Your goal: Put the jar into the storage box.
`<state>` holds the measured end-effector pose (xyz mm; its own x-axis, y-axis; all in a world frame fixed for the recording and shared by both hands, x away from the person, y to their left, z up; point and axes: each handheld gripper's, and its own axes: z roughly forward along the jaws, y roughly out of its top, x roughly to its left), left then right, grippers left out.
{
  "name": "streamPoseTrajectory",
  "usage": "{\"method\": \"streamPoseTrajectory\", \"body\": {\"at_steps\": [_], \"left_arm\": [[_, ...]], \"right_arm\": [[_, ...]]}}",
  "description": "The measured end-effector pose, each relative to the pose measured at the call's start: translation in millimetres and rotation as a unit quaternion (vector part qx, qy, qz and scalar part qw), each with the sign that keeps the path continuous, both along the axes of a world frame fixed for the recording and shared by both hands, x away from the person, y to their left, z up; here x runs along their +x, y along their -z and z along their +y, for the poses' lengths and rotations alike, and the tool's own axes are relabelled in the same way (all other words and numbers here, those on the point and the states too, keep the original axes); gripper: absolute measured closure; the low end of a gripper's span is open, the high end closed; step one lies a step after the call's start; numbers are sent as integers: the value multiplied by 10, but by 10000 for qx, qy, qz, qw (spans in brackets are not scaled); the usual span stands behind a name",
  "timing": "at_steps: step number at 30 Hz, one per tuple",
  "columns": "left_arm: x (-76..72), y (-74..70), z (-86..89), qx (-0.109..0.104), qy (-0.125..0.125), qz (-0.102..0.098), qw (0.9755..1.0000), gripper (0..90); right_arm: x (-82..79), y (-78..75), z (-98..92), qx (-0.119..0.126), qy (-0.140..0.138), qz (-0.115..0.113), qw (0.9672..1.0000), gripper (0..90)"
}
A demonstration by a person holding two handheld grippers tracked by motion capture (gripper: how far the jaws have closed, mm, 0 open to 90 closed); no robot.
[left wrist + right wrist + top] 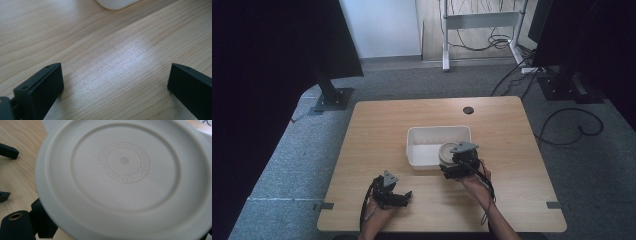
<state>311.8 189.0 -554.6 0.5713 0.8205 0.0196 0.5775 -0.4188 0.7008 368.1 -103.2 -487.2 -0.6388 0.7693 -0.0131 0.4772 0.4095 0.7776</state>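
lid work is what the right gripper (pixel 458 162) has in hand: it is clamped on a round off-white lid (pixel 124 177), held at the near right corner of the white bin (pixel 414 142), which sits at the middle of the table (pixel 377 125). the lid looks to hang over the bin's near rim, though whether it touches the rim is hard to tell from above. in the right gripper view the lid's face sits close to the camera, with a raised ring of lettering at its centre. to do this step well, i would keep the lid level, carry it fully past the near wall, and lower it toward the bin floor before letting the jaws part, so it does not catch the rim and tip. the left gripper (pixel 398 198) rests low at the near left of the table with its jaws spread wide on nothing, well apart from the bin. the lid covers the right gripper's jaw tips, and the bin's floor under it is hidden
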Motion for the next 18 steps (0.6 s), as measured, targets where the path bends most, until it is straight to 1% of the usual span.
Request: {"method": "streamPoseTrajectory", "body": {"at_steps": [10,18], "left_arm": [[1,0,1,6,2,-5,10000,1],[-1,2,-3,-24,-17,-7,10000,1]], "right_arm": [[107,-3,117,-2,-21,-28,10000,96],[186,2,225,45,-23,-43,10000,97]]}}
